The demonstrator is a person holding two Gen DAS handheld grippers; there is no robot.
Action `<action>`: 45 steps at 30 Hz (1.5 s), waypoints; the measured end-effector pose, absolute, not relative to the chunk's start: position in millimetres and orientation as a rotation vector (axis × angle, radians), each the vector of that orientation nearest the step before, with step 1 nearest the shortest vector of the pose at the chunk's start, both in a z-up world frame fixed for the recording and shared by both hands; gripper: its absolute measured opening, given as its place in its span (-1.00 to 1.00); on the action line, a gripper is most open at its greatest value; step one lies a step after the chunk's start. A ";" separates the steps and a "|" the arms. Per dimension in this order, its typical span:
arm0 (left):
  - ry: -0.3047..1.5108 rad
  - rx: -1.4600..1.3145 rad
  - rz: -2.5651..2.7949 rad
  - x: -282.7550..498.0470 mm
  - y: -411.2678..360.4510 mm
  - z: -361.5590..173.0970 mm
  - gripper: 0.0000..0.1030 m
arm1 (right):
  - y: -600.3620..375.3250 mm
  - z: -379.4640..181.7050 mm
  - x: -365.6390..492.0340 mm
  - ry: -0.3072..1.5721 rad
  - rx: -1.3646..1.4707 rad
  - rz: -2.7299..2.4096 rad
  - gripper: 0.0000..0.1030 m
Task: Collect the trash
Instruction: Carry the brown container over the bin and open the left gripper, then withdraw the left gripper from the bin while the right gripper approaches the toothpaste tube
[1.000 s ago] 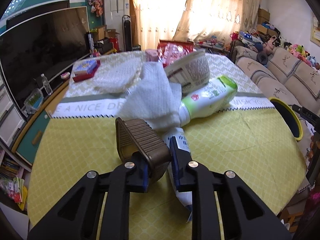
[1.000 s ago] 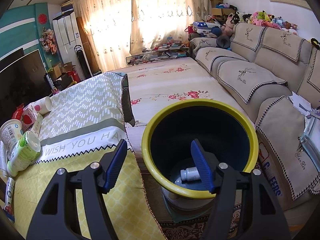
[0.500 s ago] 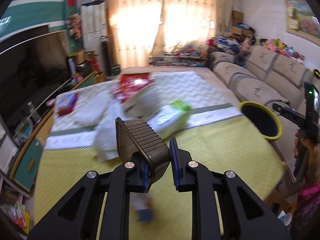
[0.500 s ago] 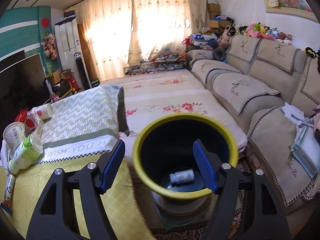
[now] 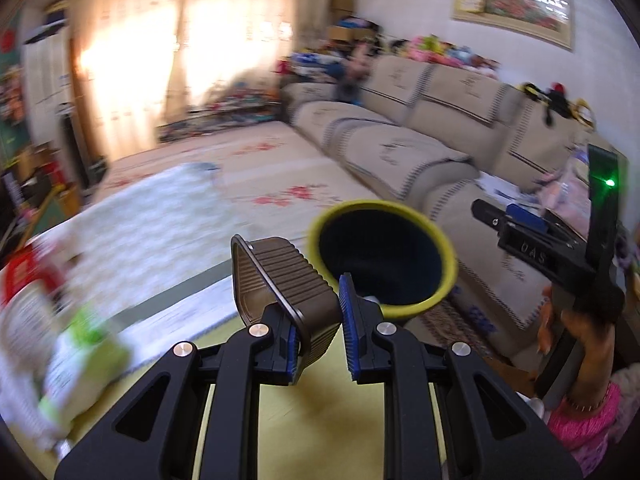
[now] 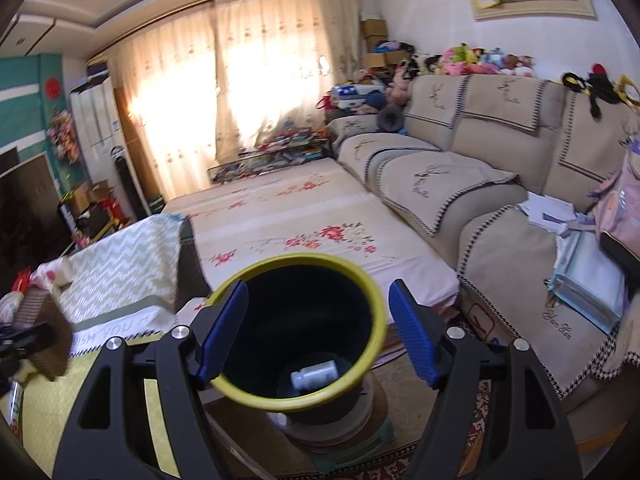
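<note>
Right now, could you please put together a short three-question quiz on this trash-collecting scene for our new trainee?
1. True or false: the left gripper is empty.
2. What already lies at the bottom of the yellow-rimmed bin?
A. a small white bottle
B. a red wrapper
C. nothing
3. Fill in: the right gripper hangs open over the ____.

Key:
1. False: it grips a brown ribbed plastic tray.
2. A: the small white bottle lies on its side.
3. Bin: its jaws have just been opening, with nothing between them.
</note>
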State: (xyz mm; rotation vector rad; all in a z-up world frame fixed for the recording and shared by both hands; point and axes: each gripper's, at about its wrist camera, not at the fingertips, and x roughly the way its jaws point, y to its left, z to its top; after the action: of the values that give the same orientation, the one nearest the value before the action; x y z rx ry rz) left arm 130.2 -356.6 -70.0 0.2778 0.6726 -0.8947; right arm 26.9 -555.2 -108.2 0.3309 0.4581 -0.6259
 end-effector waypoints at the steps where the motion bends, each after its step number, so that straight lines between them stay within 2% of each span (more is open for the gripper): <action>1: 0.682 0.286 -0.924 132.9 -376.5 -72.2 -0.63 | -560.6 -107.7 22.3 0.452 0.336 -0.645 0.35; 10: 0.760 0.348 -1.024 164.8 -504.1 -111.6 -0.62 | -595.4 -114.7 -2.9 0.440 0.387 -0.718 0.37; 11: 0.765 0.352 -1.019 166.5 -510.5 -115.6 -0.54 | -597.0 -115.9 -3.4 0.443 0.392 -0.720 0.37; 13: 0.776 0.357 -1.006 176.1 -527.5 -125.7 -0.05 | -599.6 -117.9 -3.2 0.445 0.399 -0.719 0.37; 15: 0.760 0.354 -0.993 175.8 -528.2 -127.7 0.10 | -601.0 -119.5 -1.8 0.450 0.400 -0.718 0.37; 18: 0.751 0.350 -0.994 175.0 -524.8 -125.3 0.19 | -603.2 -121.6 -0.4 0.454 0.405 -0.710 0.37; 30: 0.653 0.258 -0.917 145.8 -422.6 -66.0 0.41 | -591.2 -126.5 12.7 0.489 0.382 -0.696 0.38; 35: 0.564 0.196 -0.811 130.4 -345.4 -30.4 0.62 | -571.4 -125.5 29.1 0.511 0.361 -0.637 0.39; 38: 0.533 0.160 -0.714 126.7 -294.7 -14.5 0.82 | -541.9 -122.3 47.9 0.525 0.329 -0.555 0.39; 41: 0.514 0.106 -0.587 124.8 -234.7 -3.0 0.90 | -503.3 -121.4 68.1 0.541 0.293 -0.447 0.39; 45: 0.501 0.083 -0.417 120.9 -156.2 4.6 0.91 | -442.9 -121.5 93.2 0.568 0.253 -0.280 0.39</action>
State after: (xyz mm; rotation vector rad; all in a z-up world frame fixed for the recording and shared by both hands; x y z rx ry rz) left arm 120.9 -156.2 4.6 0.0832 0.5010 -0.4169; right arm 93.2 -442.9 -121.5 0.2527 0.5683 -0.2801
